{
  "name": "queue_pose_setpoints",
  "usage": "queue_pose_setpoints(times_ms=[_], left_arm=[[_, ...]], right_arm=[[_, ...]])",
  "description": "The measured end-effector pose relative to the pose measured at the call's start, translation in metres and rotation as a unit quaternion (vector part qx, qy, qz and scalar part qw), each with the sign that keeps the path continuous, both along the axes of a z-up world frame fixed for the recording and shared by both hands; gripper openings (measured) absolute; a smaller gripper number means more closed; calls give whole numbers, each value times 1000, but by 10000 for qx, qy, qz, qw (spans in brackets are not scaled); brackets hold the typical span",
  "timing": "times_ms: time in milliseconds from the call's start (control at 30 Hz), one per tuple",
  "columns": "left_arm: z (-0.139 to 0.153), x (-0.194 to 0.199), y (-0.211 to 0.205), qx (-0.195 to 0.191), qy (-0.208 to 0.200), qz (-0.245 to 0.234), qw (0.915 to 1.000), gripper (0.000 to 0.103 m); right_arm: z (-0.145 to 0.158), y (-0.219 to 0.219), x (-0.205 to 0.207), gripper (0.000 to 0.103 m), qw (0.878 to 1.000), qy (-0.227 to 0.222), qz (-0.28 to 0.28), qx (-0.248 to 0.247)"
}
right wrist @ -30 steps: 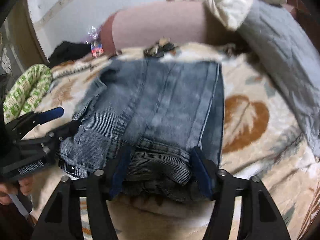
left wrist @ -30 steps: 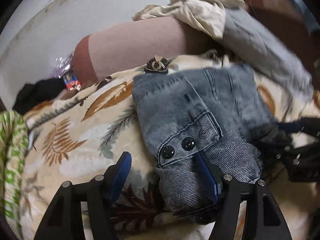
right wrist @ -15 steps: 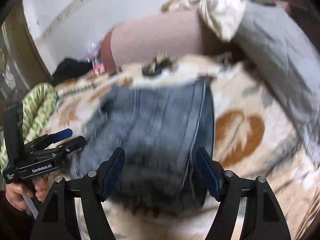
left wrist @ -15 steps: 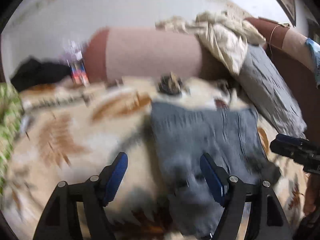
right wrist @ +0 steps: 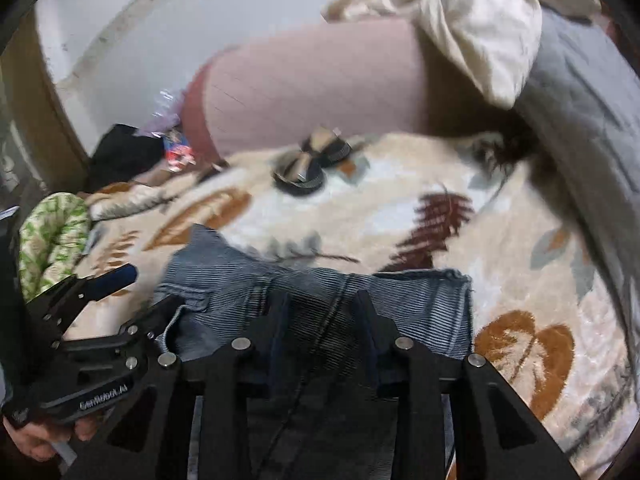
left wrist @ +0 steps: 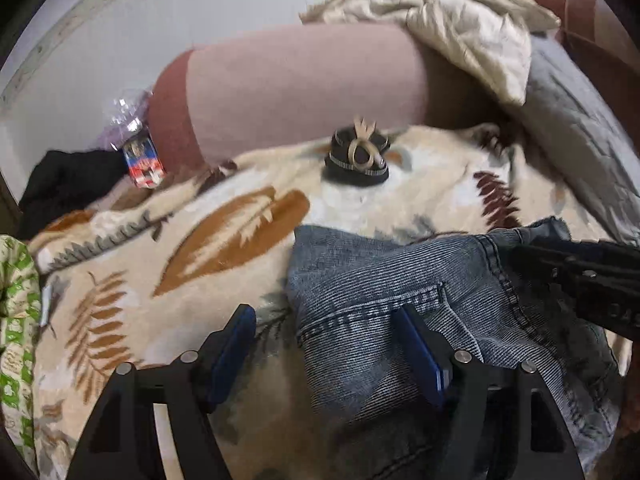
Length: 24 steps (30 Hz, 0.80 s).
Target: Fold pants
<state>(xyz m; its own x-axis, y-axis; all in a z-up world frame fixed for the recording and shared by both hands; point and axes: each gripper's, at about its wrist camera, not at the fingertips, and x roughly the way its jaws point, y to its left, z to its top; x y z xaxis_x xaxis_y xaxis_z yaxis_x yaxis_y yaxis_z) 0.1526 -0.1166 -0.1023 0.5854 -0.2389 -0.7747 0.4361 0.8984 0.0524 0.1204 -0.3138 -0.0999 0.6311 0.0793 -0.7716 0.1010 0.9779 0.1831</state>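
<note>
The folded grey-blue jeans (left wrist: pixel 400 300) lie on a leaf-print blanket (left wrist: pixel 168 280). My left gripper (left wrist: pixel 328 348) is open; its right finger rests on the jeans' left part, its left finger over the blanket. In the right wrist view the jeans (right wrist: pixel 304 292) lie bunched close under my right gripper (right wrist: pixel 324 336). Its jaws stand narrowed with denim between them, gripping the jeans. The left gripper (right wrist: pixel 116 300) also shows at the left of that view, and the right gripper (left wrist: pixel 580 272) at the right of the left wrist view.
A pink bolster (left wrist: pixel 304 92) lies at the blanket's far edge, with a cream cloth (left wrist: pixel 460 28) and grey quilt (left wrist: pixel 580 132) to its right. A black sandal with a bow (left wrist: pixel 358 156) sits on the blanket. Black clothing (left wrist: pixel 68 184), a colourful packet (left wrist: pixel 142 156) and green-patterned fabric (left wrist: pixel 16 320) lie at left.
The jeans now reach less far up the blanket and lie closer to both grippers, bunched near me. My right gripper's jaws have narrowed onto the denim. Both views shifted during the motion.
</note>
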Motion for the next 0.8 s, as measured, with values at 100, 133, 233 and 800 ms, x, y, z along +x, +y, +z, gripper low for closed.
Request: queue_pose_setpoints(times_ms=[100, 133, 233, 800], left_arm=[[-8, 10, -5, 107, 226, 18, 9997, 78], [-10, 15, -7, 148, 328, 11, 9994, 78], [-13, 18, -11, 279, 442, 45, 9986, 83], [67, -108, 43, -45, -748, 600, 9954, 90]], right_arm=[[-20, -13, 13, 32, 9991, 273, -129, 302], [-24, -15, 16, 32, 9989, 319, -103, 322], [-28, -20, 19, 32, 9981, 385, -102, 470], [64, -13, -103, 57, 9947, -969, -333, 45]])
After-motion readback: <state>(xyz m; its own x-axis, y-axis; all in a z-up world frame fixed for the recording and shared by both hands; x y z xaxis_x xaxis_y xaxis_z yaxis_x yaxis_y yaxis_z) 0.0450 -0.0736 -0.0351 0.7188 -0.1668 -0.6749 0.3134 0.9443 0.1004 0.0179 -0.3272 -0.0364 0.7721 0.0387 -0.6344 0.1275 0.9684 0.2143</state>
